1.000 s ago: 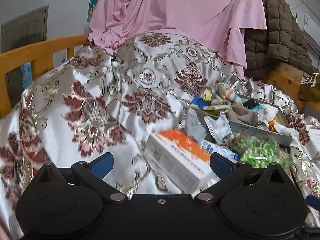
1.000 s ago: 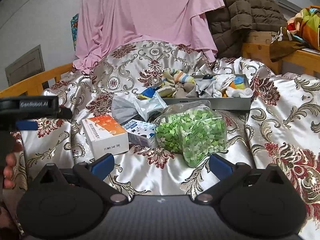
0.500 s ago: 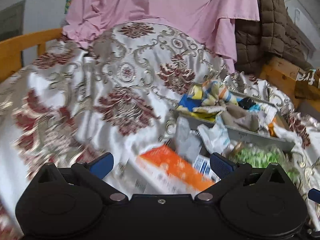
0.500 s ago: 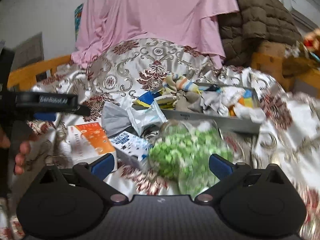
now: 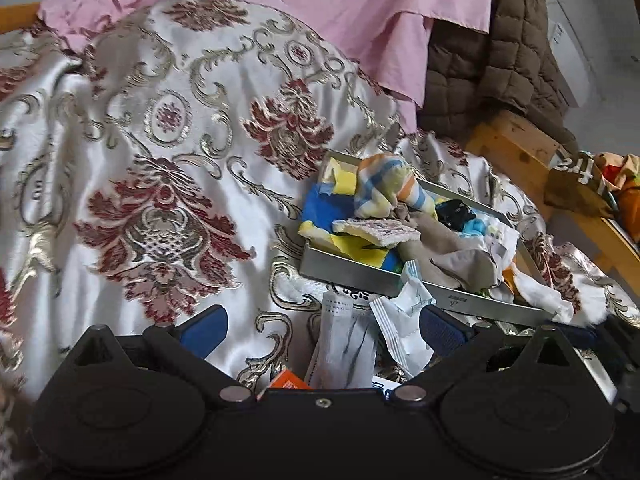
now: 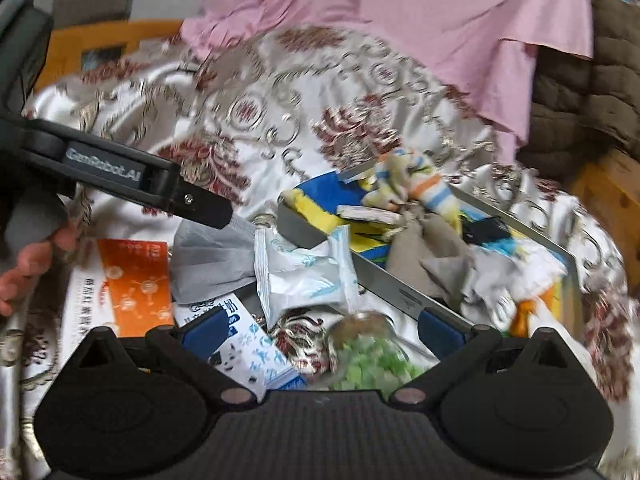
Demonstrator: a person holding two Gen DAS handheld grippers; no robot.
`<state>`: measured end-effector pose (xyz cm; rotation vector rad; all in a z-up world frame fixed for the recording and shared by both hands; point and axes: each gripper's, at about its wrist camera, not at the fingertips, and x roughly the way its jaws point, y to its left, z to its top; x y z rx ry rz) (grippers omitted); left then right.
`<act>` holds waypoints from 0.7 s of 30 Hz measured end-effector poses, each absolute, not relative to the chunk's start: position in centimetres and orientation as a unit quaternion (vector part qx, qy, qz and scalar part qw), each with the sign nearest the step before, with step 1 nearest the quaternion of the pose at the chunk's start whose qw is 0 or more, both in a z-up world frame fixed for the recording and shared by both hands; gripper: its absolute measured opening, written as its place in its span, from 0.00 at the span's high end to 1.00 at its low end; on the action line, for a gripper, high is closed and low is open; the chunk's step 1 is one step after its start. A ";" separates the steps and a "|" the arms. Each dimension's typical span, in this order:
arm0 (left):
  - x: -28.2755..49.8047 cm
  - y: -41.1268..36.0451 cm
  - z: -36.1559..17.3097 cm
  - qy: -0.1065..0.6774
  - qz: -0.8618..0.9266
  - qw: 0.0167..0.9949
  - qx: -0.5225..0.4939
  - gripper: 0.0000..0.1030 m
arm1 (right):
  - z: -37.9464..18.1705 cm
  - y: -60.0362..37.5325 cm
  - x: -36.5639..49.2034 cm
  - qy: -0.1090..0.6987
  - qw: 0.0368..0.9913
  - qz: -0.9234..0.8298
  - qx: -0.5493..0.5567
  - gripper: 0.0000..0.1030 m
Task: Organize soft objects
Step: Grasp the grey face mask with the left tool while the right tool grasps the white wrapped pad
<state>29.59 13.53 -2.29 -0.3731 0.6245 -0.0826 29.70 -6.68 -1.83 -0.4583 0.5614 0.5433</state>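
Now grey mask (image 5: 344, 344) lies lengthwise betw. open left hand-held gripper (image 5: 320, 330).

**Two wrist cameras, both low over the tray**

Left wrist camera looks forward between its own fingers, close above the bedspread (image 5: 168, 128), with the tray (image 5: 348, 270) just ahead and right of the left claw (image 5: 320, 326). Right wrist camera sits slightly further right, facing the same way, the tray (image 6: 384, 276) just ahead of the right claw (image 6: 320, 326). Both views share tray, grey mask (image 5: 344, 344) (image 6: 208, 264), white packet (image 5: 404, 320) (image 6: 308, 276) and pink sheet (image 5: 340, 4) (image 6: 420, 20). The right view also catches the left claw's arm to its left.
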 end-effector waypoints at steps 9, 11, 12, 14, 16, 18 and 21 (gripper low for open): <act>31.6 15.0 -4.3 0.336 -0.079 0.912 -0.220 0.27 | -3.0 -2.6 33.7 0.310 0.866 0.276 -0.279 0.01; 31.7 15.4 -4.7 0.343 -0.077 0.908 -0.227 0.34 | -3.2 -1.8 34.5 0.320 0.857 0.276 -0.293 0.01; 31.8 15.6 -4.9 0.347 -0.077 0.906 -0.232 0.40 | -3.4 -1.5 34.9 0.326 0.854 0.275 -0.299 0.01; 31.9 15.9 -5.3 0.353 -0.077 0.901 -0.238 0.47 | -3.6 -1.1 35.6 0.334 0.848 0.274 -0.306 0.01; 31.9 15.9 -5.4 0.355 -0.078 0.901 -0.239 0.52 | -3.7 -0.9 36.0 0.340 0.845 0.276 -0.307 0.01; 32.0 15.9 -5.6 0.355 -0.079 0.902 -0.234 0.58 | -3.7 -0.9 36.4 0.347 0.842 0.277 -0.305 0.04; 32.0 15.8 -5.8 0.358 -0.080 0.902 -0.229 0.66 | -3.7 -1.1 37.1 0.363 0.840 0.279 -0.292 0.13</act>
